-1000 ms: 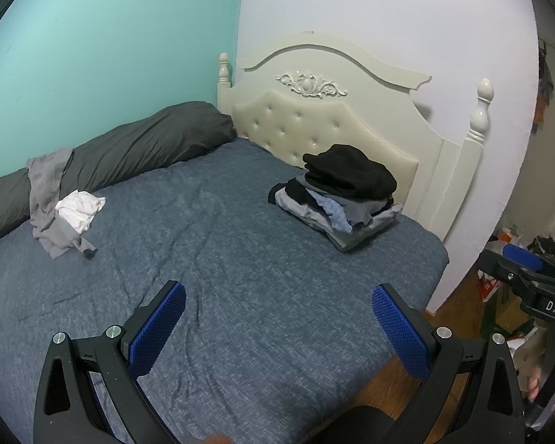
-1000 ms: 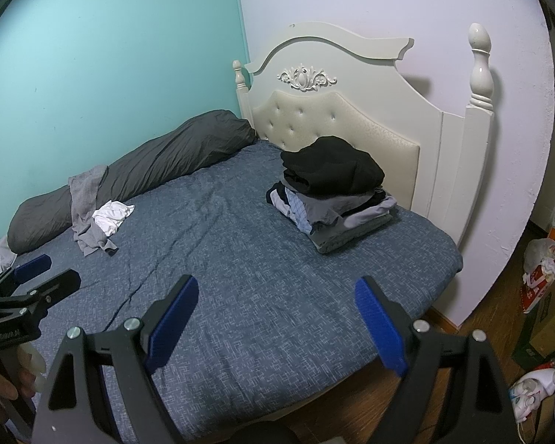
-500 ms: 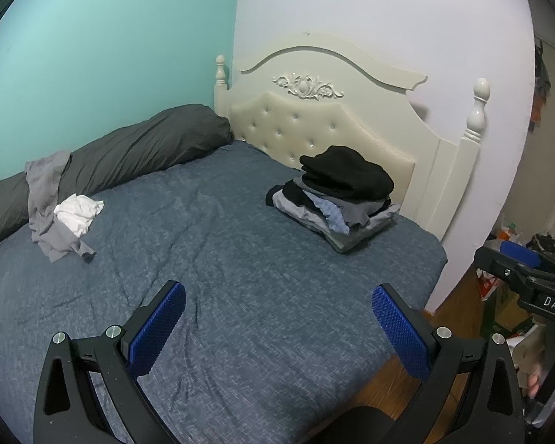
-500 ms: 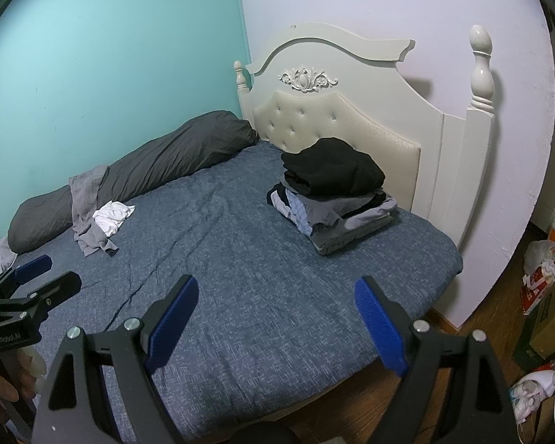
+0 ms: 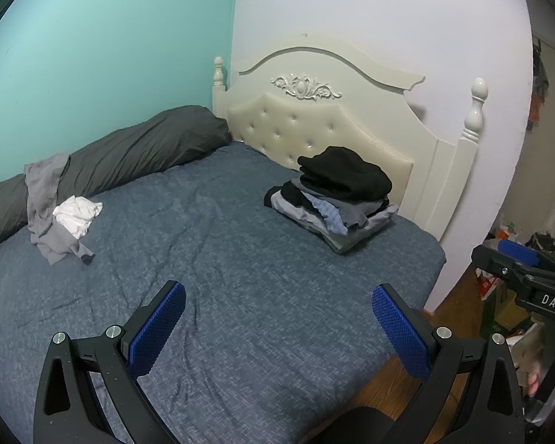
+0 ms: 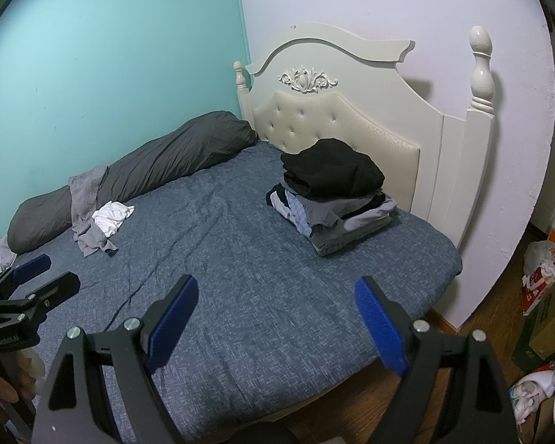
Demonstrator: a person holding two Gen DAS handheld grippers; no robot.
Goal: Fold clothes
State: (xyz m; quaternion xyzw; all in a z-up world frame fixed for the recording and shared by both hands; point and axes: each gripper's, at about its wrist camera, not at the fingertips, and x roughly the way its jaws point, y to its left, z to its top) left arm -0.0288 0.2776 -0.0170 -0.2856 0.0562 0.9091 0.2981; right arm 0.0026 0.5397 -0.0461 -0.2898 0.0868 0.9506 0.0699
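Left wrist view, both hand-held grippers (image 5: 278, 307) (image 6: 276, 302) empty, spread, above bed (image 5: 240, 277)

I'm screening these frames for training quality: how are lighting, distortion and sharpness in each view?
Left wrist view: dim, bluish indoor light; fisheye bends the headboard and darkens the corners; the folded stack is sharp, and the open left tool casts no clear shadow. Right wrist view: same curvature and vignette; the bedpost throws a soft shadow on the wall, with no glare.
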